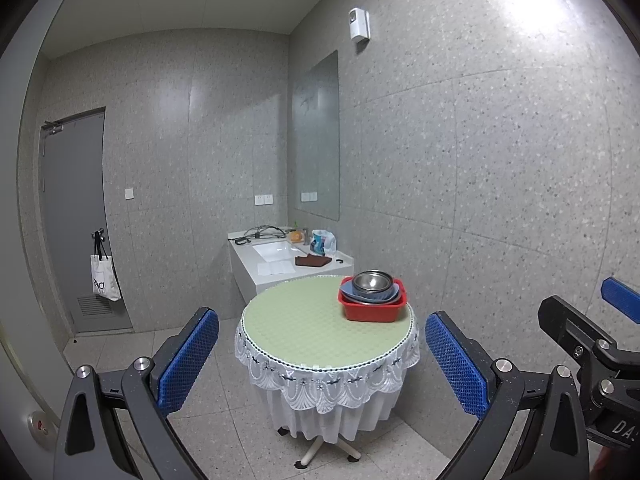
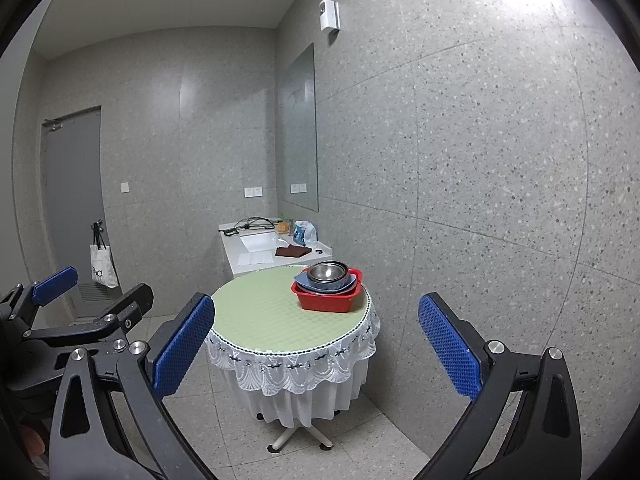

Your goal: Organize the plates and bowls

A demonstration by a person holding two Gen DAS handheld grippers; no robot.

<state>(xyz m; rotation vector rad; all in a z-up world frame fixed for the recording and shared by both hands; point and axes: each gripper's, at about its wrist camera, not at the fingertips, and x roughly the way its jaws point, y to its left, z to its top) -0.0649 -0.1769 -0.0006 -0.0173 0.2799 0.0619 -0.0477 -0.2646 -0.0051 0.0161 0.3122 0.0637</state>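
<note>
Room: you face a corner of speckled grey walls, with a grey door [image 1: 76, 220] on the left and a mirror [image 1: 316, 136] on the right wall.
Sink counter: the white counter [image 1: 290, 266] sits in the far corner; a brown cloth [image 1: 313, 260] lies near its front right edge.
Table: the round table [image 1: 320, 328] with green top and white lace skirt stands well ahead of both your tools.
Red basin: the red basin [image 1: 374, 308] sits at the table's far right edge.
Plates and bowls: blue dishes [image 1: 352, 292] are stacked inside the basin, with a metal bowl [image 1: 372, 282] on top.
Left gripper: your left gripper [image 1: 322, 364] is spread wide, holding nothing.
Right gripper: your right gripper [image 2: 316, 352] is likewise spread wide and empty.
</note>
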